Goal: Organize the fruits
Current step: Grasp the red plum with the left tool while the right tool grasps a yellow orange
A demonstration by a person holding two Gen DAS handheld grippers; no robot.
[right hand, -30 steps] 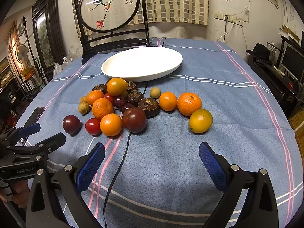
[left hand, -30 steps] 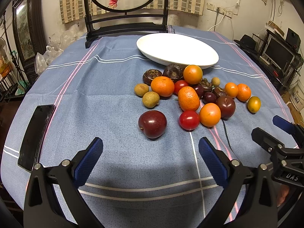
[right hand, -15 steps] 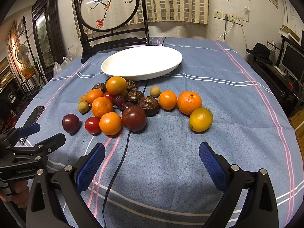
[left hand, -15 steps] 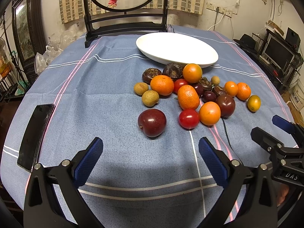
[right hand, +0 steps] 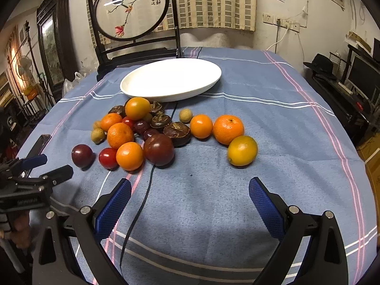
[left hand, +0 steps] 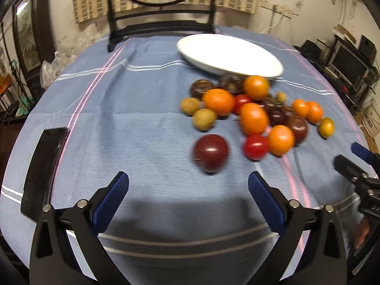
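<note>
Fruits (right hand: 152,133): glossy oranges, red tomatoes, dark plums, brown wrinkled pieces, clustered on the blue-clothed desk (right hand: 273,118) just before an empty white plate (right hand: 171,80). Left claw (left hand: 187,190) and right claw (right hand: 190,194): both wide, empty.

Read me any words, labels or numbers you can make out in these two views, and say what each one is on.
Brush characters on the round painted screen: too small to read.
White lettering on the left hand-held gripper's body: too blurred to read.
Fruit, white plate and phone: no text visible.
</note>
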